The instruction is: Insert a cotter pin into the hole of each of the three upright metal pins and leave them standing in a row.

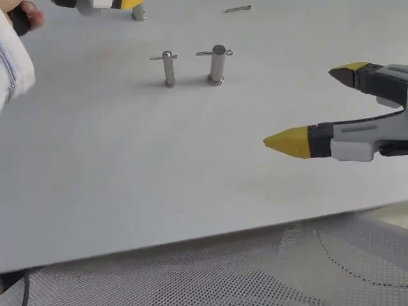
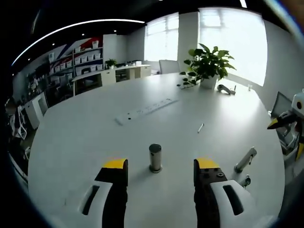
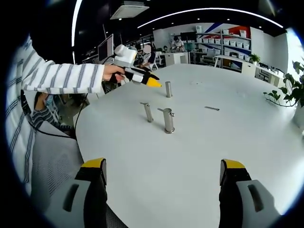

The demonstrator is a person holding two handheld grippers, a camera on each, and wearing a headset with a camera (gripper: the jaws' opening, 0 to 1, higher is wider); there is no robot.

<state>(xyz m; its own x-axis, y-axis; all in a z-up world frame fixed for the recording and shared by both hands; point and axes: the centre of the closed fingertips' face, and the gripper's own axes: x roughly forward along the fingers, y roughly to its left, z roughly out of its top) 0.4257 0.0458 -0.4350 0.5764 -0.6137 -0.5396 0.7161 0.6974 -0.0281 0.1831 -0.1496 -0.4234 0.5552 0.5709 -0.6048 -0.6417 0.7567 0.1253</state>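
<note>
both open, empty: left gripper (image 2: 161,165) faces the bare pin (image 2: 155,157); right gripper (image 1: 299,106) should pinch the loose cotter pin (image 1: 238,9) by its loop.

There are three upright metal pins (image 3: 168,120) (image 3: 148,112) (image 3: 168,89), seemingly two inserted cotter pins (image 1: 159,58) (image 1: 205,53), and one loose cotter pin (image 1: 237,9) on the counter (image 1: 191,178).

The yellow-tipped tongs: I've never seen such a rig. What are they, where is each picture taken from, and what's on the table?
They are grippers held by a person, both open and empty. The flat picture is from a headset camera, right gripper at its right; the round ones from cameras on each gripper. On the table stand three pins: the thin pin and thick pin carry cotter pins, the bare pin stands before the left gripper. A loose cotter pin lies beyond.
</note>
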